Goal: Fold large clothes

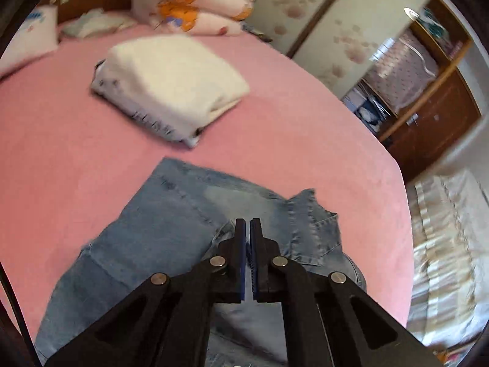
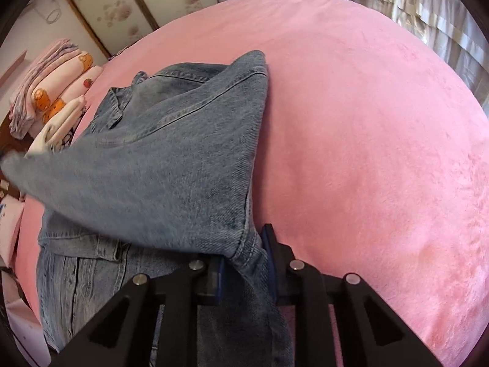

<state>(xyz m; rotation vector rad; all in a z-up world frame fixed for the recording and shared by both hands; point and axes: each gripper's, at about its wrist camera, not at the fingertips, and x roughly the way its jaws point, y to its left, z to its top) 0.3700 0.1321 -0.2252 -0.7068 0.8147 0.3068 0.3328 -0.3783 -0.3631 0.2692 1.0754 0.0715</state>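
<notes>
A light-blue denim jacket (image 1: 171,223) lies on the pink bed (image 1: 61,140). In the left wrist view my left gripper (image 1: 248,224) is shut and empty, its tips just above the jacket's collar area. In the right wrist view my right gripper (image 2: 244,244) is shut on a fold of the denim jacket (image 2: 159,165), near a sleeve seam. The cloth is lifted and drapes from the jaws across to the left over the rest of the jacket.
A folded white garment (image 1: 171,85) lies on the bed beyond the jacket. Stacked pink and orange bedding (image 1: 195,3) sits at the headboard end. Wardrobe doors (image 1: 330,21) and a wooden cabinet (image 1: 434,122) stand to the right. Pink sheet (image 2: 366,140) extends right of my right gripper.
</notes>
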